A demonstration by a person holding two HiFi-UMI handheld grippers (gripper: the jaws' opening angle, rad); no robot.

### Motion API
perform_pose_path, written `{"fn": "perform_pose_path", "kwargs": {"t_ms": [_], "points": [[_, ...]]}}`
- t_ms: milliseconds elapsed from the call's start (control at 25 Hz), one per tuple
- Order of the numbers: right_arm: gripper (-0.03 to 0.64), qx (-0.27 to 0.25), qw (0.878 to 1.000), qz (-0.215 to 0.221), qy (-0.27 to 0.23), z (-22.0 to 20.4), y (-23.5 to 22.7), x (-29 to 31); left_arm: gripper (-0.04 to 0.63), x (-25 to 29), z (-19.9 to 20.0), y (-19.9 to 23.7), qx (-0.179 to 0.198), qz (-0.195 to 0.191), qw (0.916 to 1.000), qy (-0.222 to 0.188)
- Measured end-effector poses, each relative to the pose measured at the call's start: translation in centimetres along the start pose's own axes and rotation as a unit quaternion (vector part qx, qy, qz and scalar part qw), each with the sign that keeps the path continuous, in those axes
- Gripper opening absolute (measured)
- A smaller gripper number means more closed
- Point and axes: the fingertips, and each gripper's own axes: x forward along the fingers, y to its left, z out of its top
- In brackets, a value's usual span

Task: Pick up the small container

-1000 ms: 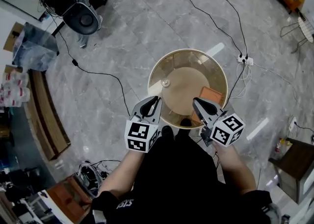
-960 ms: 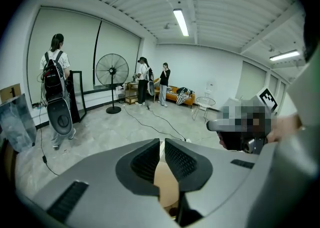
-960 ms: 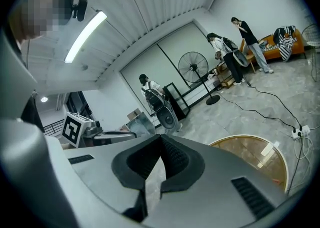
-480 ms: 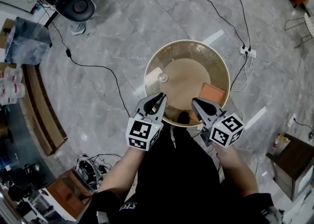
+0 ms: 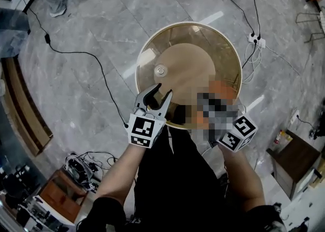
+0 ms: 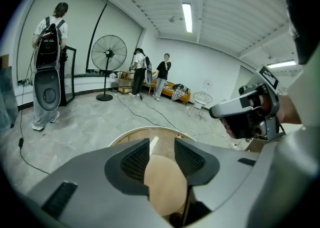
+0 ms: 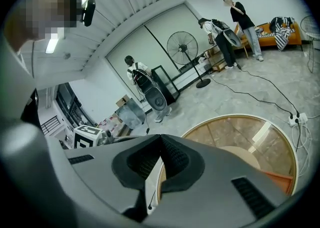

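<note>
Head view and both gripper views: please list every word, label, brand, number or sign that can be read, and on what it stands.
No text can be read in any view.
Left marker cube and right marker cube: only black and white square patterns, no letters or numbers.
Stacked packs by the wall: print too small to read.

Small container [image 5: 160, 69]: one item, round, low, pale and translucent, showing as concentric rings from above. Upright, standing alone on the round glass table [image 5: 218, 43], left of its centre, above the left edge of the tan base disc [image 5: 189, 76] under the glass.
</note>
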Motion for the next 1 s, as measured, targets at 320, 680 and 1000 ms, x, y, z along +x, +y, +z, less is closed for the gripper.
{"fn": "perform_pose_path", "kwargs": {"t_ms": [320, 680, 1000], "points": [[0.012, 0.005, 1.000, -0.003, 0.026, -7.2, -5.6, 5.8, 0.213, 6.3, -8.5, 5.0, 0.001, 0.027, 0.9996, 0.007], [0.012, 0.013, 0.999, 0.005, 0.044, -12.3, -10.3, 10.4, 0.279, 10.7, -14.1, 7.7, 0.031, 0.026, 0.9991, 0.009], [0.012, 0.001, 0.998, 0.018, 0.063, -14.3, -11.3, 12.6, 0.314, 13.4, -16.0, 9.0, 0.069, 0.028, 0.9973, 0.000]]}}
